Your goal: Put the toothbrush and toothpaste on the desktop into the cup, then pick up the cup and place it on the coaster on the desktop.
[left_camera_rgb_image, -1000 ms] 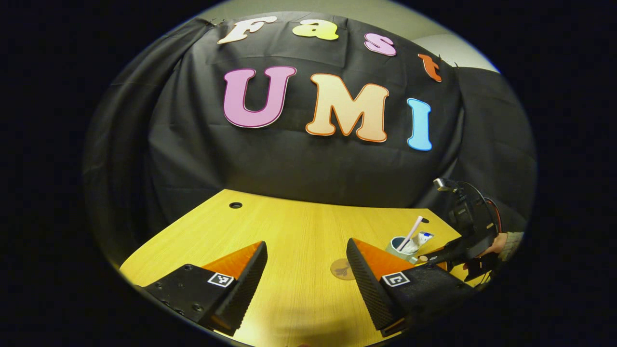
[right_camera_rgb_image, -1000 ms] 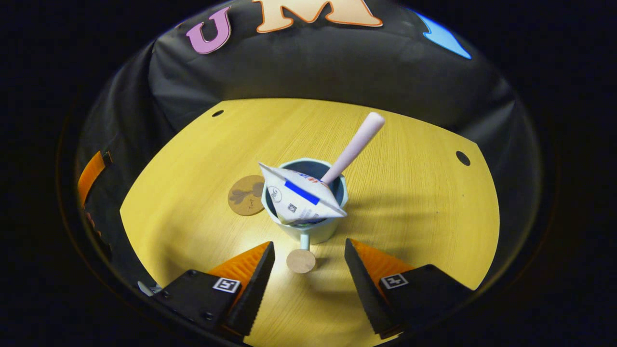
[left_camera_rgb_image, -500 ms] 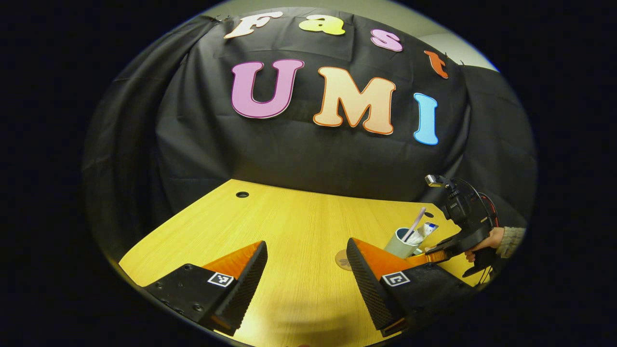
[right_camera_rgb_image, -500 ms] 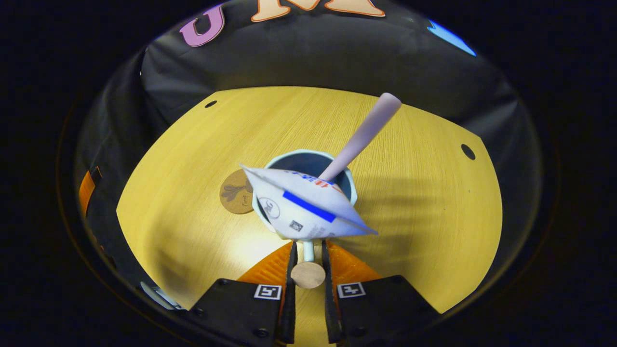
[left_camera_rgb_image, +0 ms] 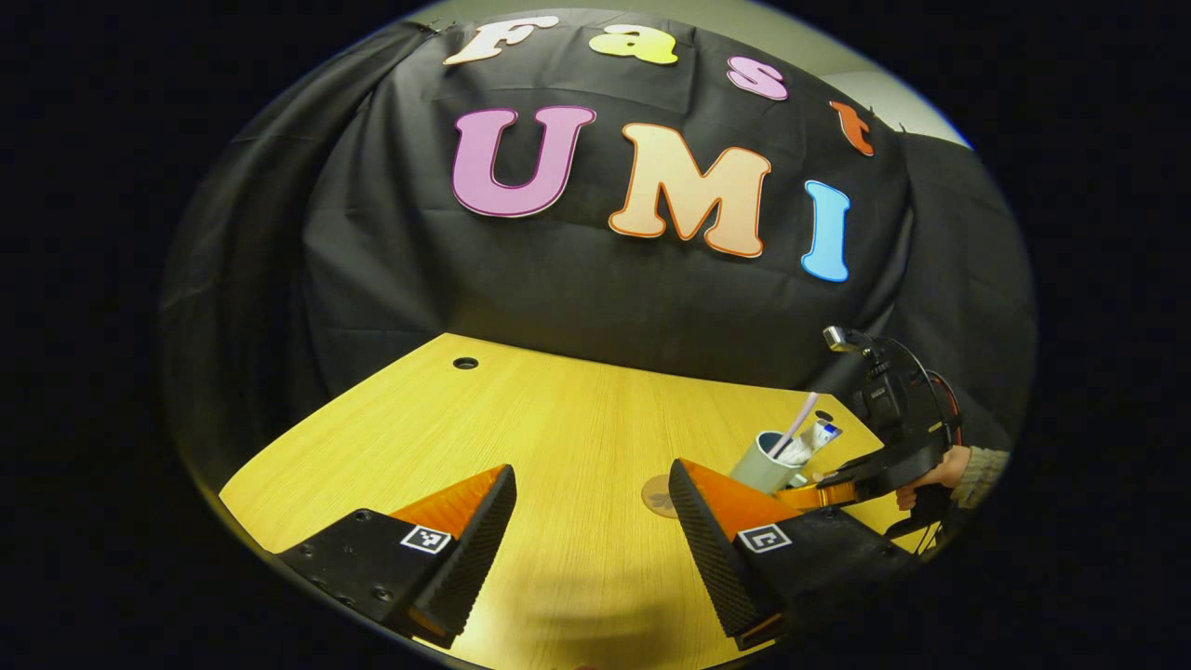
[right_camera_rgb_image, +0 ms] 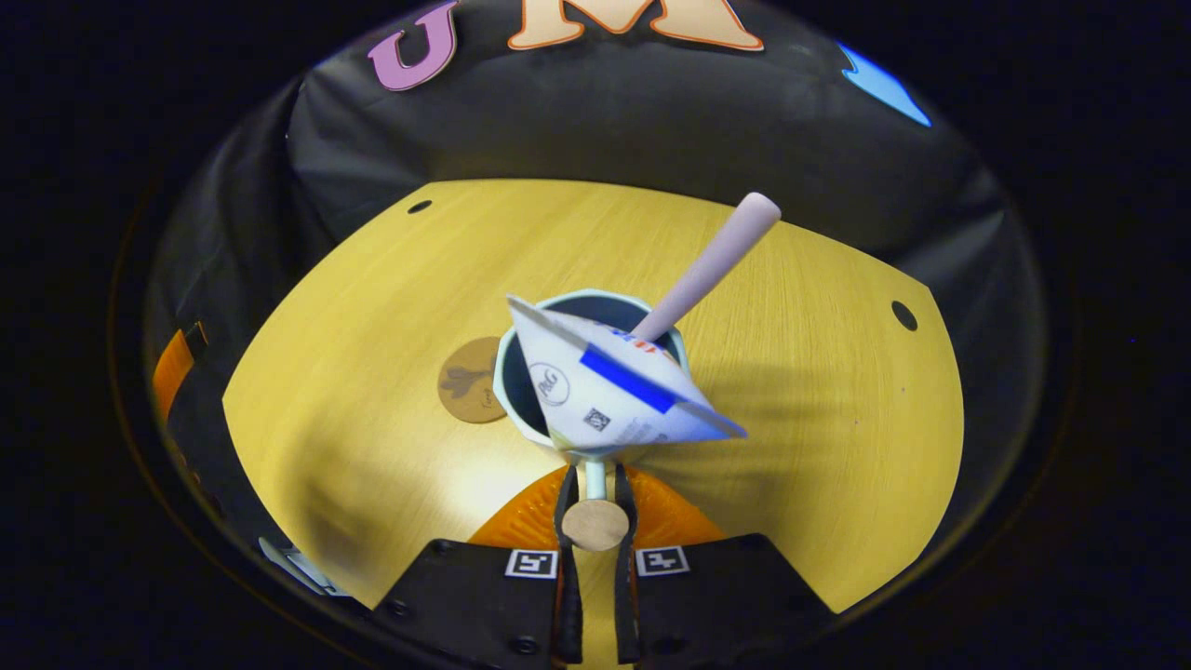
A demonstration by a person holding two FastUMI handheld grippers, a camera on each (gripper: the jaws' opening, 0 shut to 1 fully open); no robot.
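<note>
I count one cup (right_camera_rgb_image: 595,372), pale green-blue, with one handle (right_camera_rgb_image: 595,507).

In cup: one toothbrush (right_camera_rgb_image: 712,265), pink, and one toothpaste tube (right_camera_rgb_image: 614,395), white.

One coaster (right_camera_rgb_image: 473,392), round, brown, on desktop.

One desktop (right_camera_rgb_image: 819,447), yellow wood, with two round holes in right gripper view: one far left (right_camera_rgb_image: 420,207), one at right (right_camera_rgb_image: 903,315).

My tongs: two, left gripper (left_camera_rgb_image: 591,535) and right gripper (right_camera_rgb_image: 593,558), two fingers each.

One hand (left_camera_rgb_image: 935,470) of mine in left gripper view.

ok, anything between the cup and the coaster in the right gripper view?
Nothing: in the right gripper view, bare desktop at most; the cup sits immediately right of the coaster.
</note>
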